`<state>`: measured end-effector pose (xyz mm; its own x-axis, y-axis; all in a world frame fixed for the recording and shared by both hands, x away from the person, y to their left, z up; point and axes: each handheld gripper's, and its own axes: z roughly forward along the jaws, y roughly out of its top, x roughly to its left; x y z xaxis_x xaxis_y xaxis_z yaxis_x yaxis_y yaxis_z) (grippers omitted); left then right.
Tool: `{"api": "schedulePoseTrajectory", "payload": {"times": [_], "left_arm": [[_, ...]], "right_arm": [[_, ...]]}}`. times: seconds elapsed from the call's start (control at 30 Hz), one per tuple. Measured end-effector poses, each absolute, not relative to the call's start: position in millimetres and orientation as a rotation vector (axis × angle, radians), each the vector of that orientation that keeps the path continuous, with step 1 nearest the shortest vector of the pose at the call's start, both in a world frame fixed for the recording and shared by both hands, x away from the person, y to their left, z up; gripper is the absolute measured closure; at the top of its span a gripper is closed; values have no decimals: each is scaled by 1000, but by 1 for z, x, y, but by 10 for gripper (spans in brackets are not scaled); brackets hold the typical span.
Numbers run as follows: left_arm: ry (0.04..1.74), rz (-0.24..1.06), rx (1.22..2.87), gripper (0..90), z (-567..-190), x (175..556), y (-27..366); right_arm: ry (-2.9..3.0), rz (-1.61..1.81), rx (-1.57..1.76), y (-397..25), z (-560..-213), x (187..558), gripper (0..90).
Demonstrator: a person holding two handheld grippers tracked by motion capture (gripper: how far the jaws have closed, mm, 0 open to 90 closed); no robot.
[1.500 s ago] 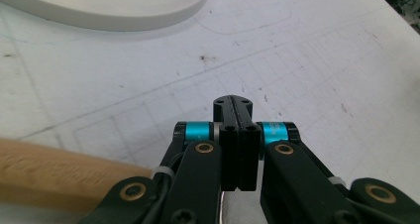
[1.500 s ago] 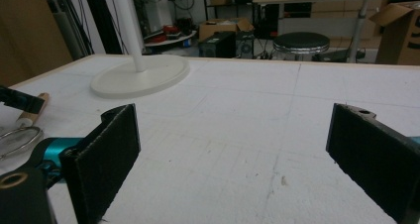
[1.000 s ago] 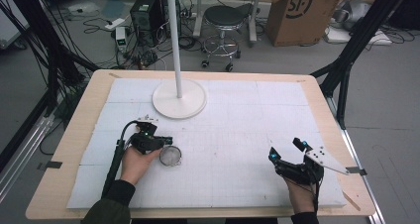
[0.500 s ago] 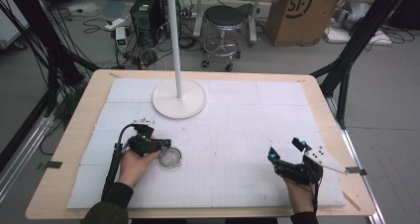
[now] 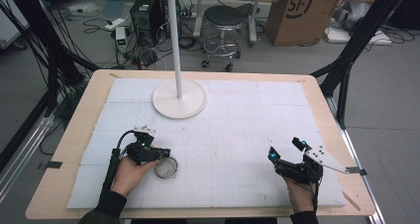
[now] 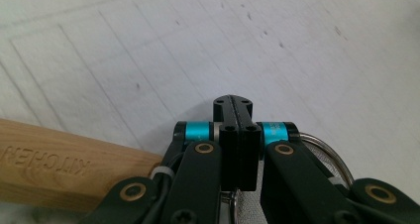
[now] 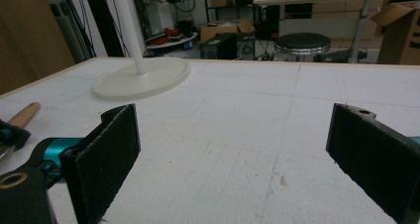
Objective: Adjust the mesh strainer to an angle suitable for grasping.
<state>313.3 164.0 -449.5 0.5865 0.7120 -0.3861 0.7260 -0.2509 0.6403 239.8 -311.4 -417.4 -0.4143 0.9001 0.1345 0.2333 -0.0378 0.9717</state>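
Left gripper (image 5: 157, 153) pinched shut on the sieve (image 5: 166, 168) near the table's front-left, right gripper (image 5: 282, 159) gaping empty: that thin rim could slip.

The mat (image 5: 237, 135) is white with a thin grey grid. The desk (image 5: 327, 100) is pale wood. The stand (image 5: 179, 99) is white. The strainer (image 5: 166, 168) has silver mesh and a light wooden handle (image 6: 54, 164). Both grippers, left (image 5: 161, 152) and right (image 5: 283, 152), are black with turquoise rings.
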Motion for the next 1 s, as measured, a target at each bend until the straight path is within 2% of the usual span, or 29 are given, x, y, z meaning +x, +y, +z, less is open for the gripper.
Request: {"api": "schedulePoseTrajectory", "payload": {"times": [0.17, 0.33, 0.47, 0.7, 1.0], "left_arm": [[1109, -86, 1914, 900, -454, 292, 180], [1061, -59, 1828, 900, -445, 283, 203], [1127, -19, 1715, 900, -435, 286, 235], [1304, 73, 1678, 900, -444, 294, 273], [1361, 71, 1713, 900, -455, 306, 266]], "right_arm": [[1672, 1491, 1194, -309, -417, 240, 55], [1679, 1490, 1186, -305, -417, 242, 55], [1685, 1486, 1179, -302, -417, 244, 55], [1685, 1485, 1183, -301, -417, 243, 55], [1681, 1486, 1180, -303, -416, 240, 55]]}}
